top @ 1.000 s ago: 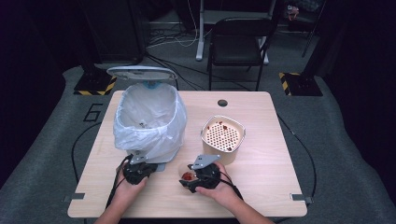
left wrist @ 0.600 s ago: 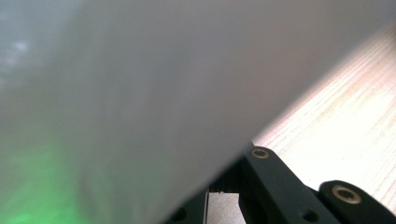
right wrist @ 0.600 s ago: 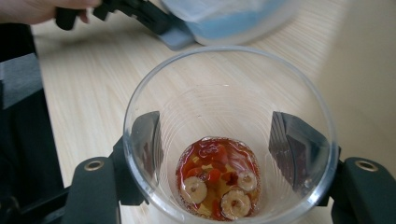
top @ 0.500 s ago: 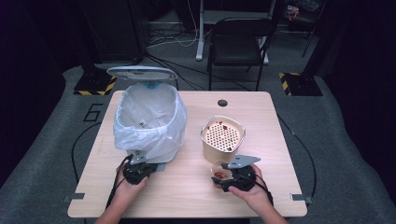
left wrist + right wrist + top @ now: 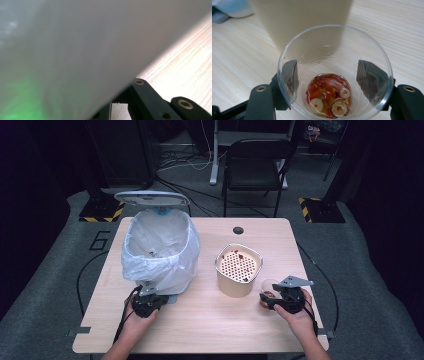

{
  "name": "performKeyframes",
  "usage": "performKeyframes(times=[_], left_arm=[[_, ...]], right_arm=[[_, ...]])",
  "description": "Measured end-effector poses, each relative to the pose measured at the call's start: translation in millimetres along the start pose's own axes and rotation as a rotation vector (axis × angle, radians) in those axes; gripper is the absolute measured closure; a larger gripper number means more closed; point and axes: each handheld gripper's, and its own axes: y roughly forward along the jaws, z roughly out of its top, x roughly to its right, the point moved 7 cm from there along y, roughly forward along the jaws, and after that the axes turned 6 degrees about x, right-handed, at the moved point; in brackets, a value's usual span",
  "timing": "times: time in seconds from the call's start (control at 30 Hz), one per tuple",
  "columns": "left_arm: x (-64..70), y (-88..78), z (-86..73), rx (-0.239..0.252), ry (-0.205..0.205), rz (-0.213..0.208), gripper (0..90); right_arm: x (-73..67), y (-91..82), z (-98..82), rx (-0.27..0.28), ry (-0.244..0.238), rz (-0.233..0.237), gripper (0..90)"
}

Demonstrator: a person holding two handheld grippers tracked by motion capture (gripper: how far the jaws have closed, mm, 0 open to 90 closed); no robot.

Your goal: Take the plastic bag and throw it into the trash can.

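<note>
One clear plastic cup point(image 5: 334, 72) with reddish tea dregs sits gripped between the right gripper point(image 5: 276, 296) fingers, upright, just beside the cream strainer pot point(image 5: 239, 269); emptying looks not yet done. Left gripper point(image 5: 146, 296) fingers are closed at the lined bin point(image 5: 159, 249) base. Open desk point(image 5: 215, 325) lies ahead; the right edge is near.

A dark studio: taped stands point(image 5: 101, 209), floor cables point(image 5: 186, 161), lone table point(image 5: 210, 335).

High view looks down on the table point(image 5: 210, 320); gripper views sit close above it.
</note>
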Motion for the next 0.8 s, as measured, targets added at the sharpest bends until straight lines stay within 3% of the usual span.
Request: performKeyframes(times=[0.2, 0.4, 0.6, 0.8], left_arm=[[0.2, 0.5, 0.2, 0.006, 0.0, -0.005, 90.0], [0.1, 0.0, 0.0, 0.001, -0.001, 0.001, 90.0], [-0.1, 0.4, 0.2, 0.006, -0.002, -0.004, 90.0], [-0.9, -0.2, 0.0, -0.002, 0.006, -0.004, 90.0]], right_arm=[[17.9, -0.7, -6.4, -0.009, 0.012, -0.053, 31.7], [26.0, -0.7, -12.1, 0.01, 0.034, -0.077, 26.4], [26.4, -5.0, -9.4, 0.003, 0.048, -0.062, 20.3], [26.1, -10.7, -0.6, 0.011, 0.031, -0.059, 18.6]])
